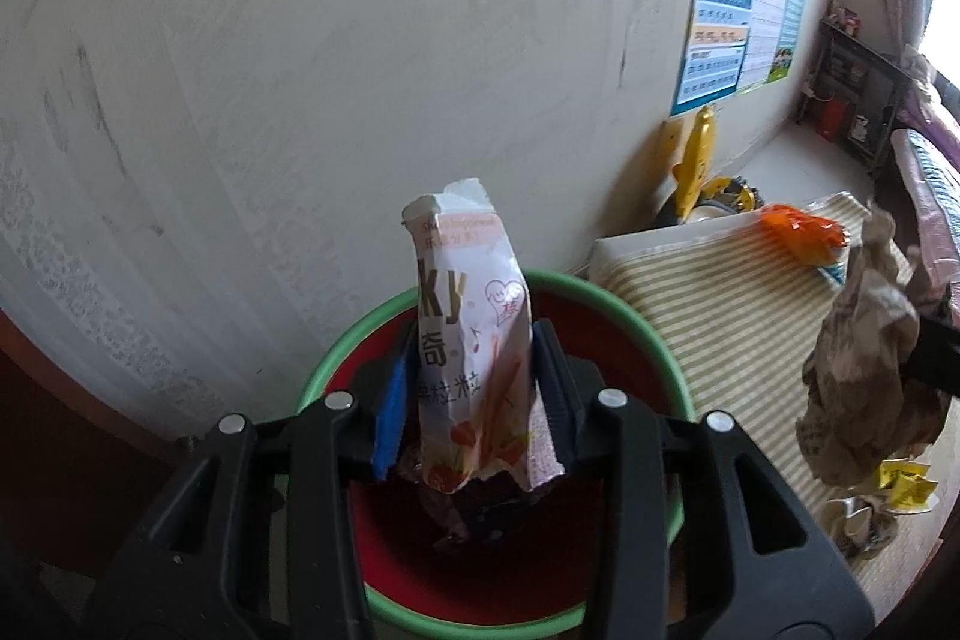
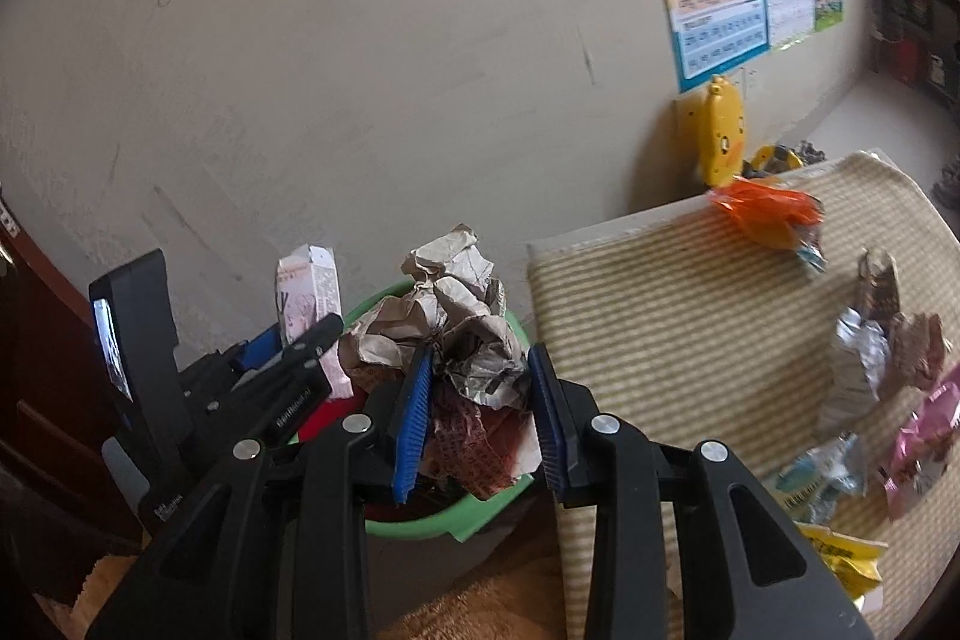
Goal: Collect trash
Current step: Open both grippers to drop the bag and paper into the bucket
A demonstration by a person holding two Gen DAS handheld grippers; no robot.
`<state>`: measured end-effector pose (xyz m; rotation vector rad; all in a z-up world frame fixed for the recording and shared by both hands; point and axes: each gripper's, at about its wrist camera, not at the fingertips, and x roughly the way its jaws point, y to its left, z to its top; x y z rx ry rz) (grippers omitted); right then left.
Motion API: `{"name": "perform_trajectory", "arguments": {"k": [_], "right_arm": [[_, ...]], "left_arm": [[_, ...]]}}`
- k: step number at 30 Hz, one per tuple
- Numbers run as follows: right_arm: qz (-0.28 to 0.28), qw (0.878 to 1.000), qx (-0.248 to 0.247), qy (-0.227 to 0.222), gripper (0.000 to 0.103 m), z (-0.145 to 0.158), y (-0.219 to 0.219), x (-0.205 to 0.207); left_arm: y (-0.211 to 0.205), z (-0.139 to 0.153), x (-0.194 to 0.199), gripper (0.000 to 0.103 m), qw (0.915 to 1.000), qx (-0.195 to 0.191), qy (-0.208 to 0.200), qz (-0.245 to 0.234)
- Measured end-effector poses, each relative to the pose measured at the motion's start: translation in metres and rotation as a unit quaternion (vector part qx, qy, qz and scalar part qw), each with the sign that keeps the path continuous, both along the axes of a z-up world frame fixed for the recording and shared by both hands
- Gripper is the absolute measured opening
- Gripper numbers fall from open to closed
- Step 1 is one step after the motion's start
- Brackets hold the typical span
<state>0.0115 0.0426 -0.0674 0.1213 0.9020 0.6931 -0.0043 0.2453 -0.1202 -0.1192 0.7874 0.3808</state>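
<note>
My left gripper (image 1: 474, 382) is shut on a white and pink snack box (image 1: 474, 340), held upright over the red bin with a green rim (image 1: 648, 334). In the right wrist view the left gripper (image 2: 288, 340) and its box (image 2: 309, 292) are at the left of the bin (image 2: 456, 514). My right gripper (image 2: 480, 400) is shut on a crumpled brown paper wad (image 2: 444, 322), held above the bin's near side. The wad also shows in the left wrist view (image 1: 864, 358) at the right.
A striped yellow mat (image 2: 678, 316) at the right carries an orange wrapper (image 2: 762, 211), silver and pink wrappers (image 2: 882, 364) and a yellow packet (image 2: 840, 556). The wall stands close behind the bin. A yellow toy (image 2: 720, 130) leans on the wall under posters.
</note>
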Motion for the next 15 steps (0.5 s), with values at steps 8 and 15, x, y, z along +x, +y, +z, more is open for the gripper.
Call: {"name": "perform_trajectory", "arguments": {"k": [8,15], "right_arm": [[0.032,0.999,-0.006,0.010,0.041,-0.013,0.034,0.013],[0.029,1.000,0.000,0.000,0.055,-0.012,0.035,0.013]], "left_arm": [[0.016,-0.016,-0.004,0.061,0.9992,-0.017,0.019,0.031],[0.018,-0.012,-0.008,0.074,0.9990,-0.008,0.017,0.041]]}}
